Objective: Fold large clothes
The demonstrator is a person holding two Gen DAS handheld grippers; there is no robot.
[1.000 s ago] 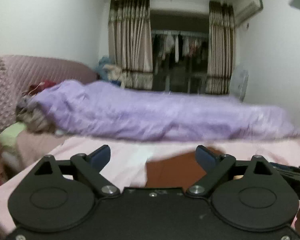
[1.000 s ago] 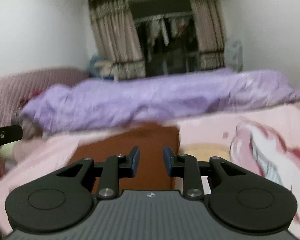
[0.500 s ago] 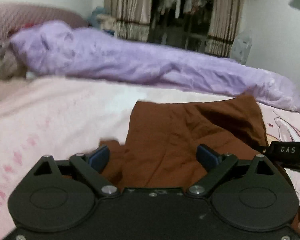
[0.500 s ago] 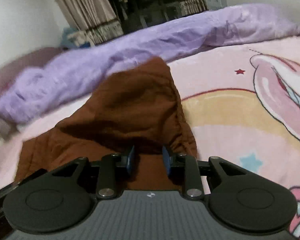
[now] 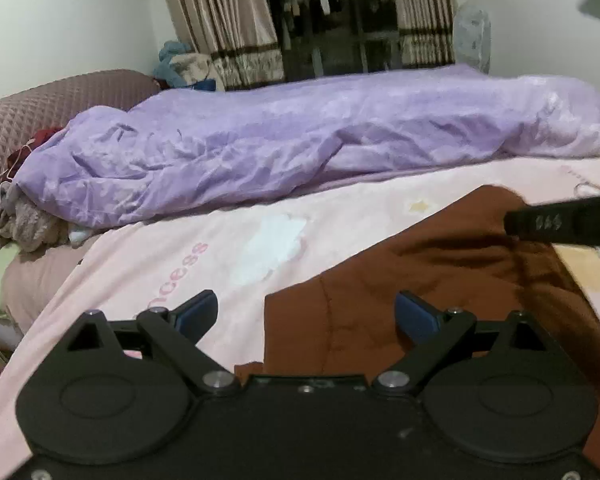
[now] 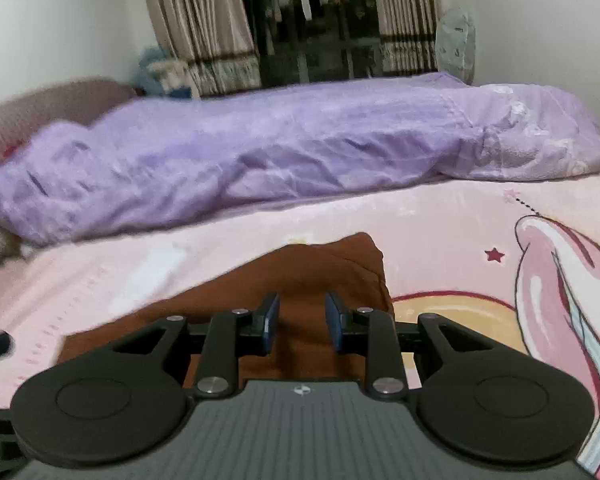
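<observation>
- Two handheld grippers hover low over a brown garment lying on a pink cartoon-print blanket that covers a bed.
- The left gripper has its blue-padded fingers spread wide apart, with nothing between them; the garment's left edge lies in the gap below.
- The right gripper has its fingers drawn much closer together, a narrow gap left between the pads. Brown cloth shows through that gap, but whether the pads touch or pinch it cannot be told.
- The near part of the garment is hidden under both gripper bodies, so its full shape cannot be made out.
- The left view alone shows the word "princess", partly cut off, printed on the blanket, and a black bar of the right gripper reaching in from the right edge above the cloth.
- The right view alone shows a large pink cartoon figure printed on the blanket to the right of the garment.
- A rumpled purple quilt stretches across the far side of the bed, with curtains behind it.
</observation>
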